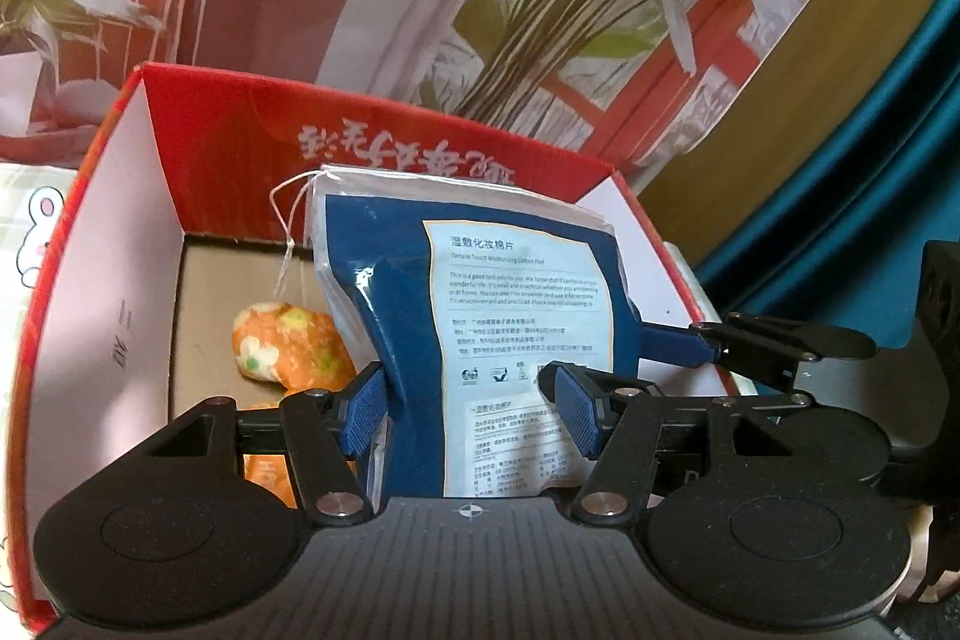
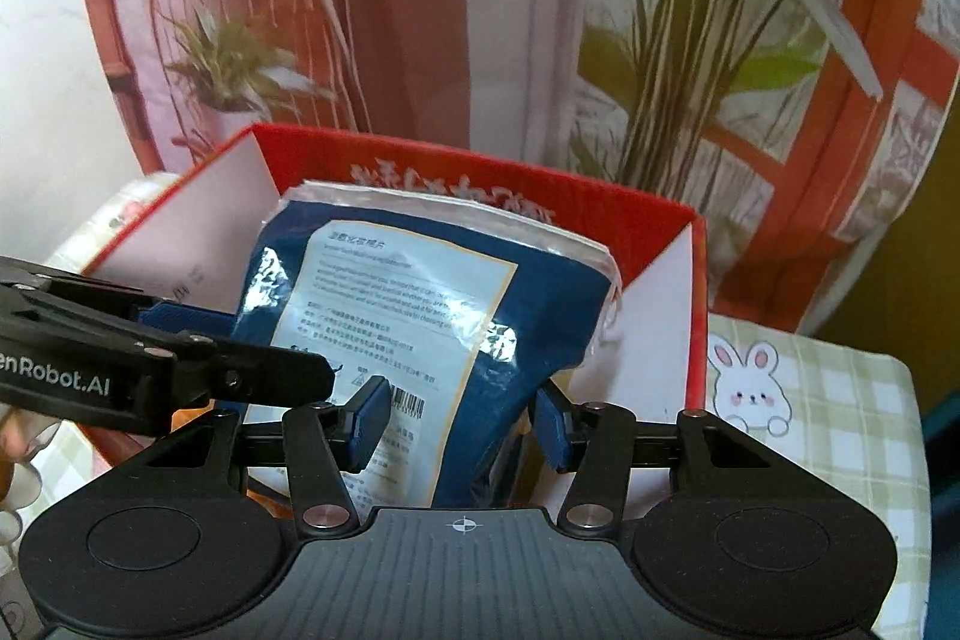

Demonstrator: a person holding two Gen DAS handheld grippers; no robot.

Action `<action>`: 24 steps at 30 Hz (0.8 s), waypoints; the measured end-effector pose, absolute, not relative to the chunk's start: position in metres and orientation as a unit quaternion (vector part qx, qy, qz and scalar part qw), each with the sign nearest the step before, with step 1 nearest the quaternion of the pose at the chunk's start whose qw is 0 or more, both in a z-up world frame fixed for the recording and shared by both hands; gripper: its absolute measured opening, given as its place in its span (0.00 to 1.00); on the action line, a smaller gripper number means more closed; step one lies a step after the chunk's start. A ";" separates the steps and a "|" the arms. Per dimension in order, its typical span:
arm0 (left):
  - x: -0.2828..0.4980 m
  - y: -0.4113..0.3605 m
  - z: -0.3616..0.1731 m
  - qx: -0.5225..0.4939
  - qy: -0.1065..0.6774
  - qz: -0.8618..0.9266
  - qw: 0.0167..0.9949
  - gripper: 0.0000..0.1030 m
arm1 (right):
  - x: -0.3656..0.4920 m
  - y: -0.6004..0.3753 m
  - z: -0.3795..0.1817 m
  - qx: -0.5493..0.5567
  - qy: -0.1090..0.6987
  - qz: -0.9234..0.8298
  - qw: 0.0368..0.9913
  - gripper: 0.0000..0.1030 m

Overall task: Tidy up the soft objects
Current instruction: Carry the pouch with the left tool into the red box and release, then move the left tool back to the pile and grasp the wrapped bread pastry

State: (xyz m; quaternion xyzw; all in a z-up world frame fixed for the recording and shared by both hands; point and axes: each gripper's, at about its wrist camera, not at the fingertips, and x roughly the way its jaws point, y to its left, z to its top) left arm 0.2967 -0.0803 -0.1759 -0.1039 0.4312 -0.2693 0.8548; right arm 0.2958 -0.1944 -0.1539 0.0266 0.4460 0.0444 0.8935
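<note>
A blue bag of cotton pads (image 1: 510, 280) with a pale label and a white drawstring stands upright inside an open red box (image 1: 120, 232) with white inner walls. My left gripper (image 1: 471, 412) is shut on the bag's lower part, its blue pads pressing both sides. In the right wrist view the same bag (image 2: 408, 292) is crumpled between the pads of my right gripper (image 2: 456, 427), which is shut on it low down. One of the right gripper's fingers (image 1: 678, 346) shows pressing the bag's right edge. An orange flowered soft toy (image 1: 288, 346) lies on the box floor, left of the bag.
The box (image 2: 660, 292) rests on a pale green checked cloth with rabbits (image 2: 810, 400). A printed backdrop of plants and a chair (image 2: 420, 40) hangs close behind it. Teal fabric (image 1: 870, 130) is at the right. A hand (image 2: 12, 448) shows at the left edge.
</note>
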 end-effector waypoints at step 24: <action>0.226 -0.067 -0.124 0.026 0.323 -0.160 0.932 0.97 | 0.242 -0.196 -0.124 0.000 0.373 0.017 0.928 1.00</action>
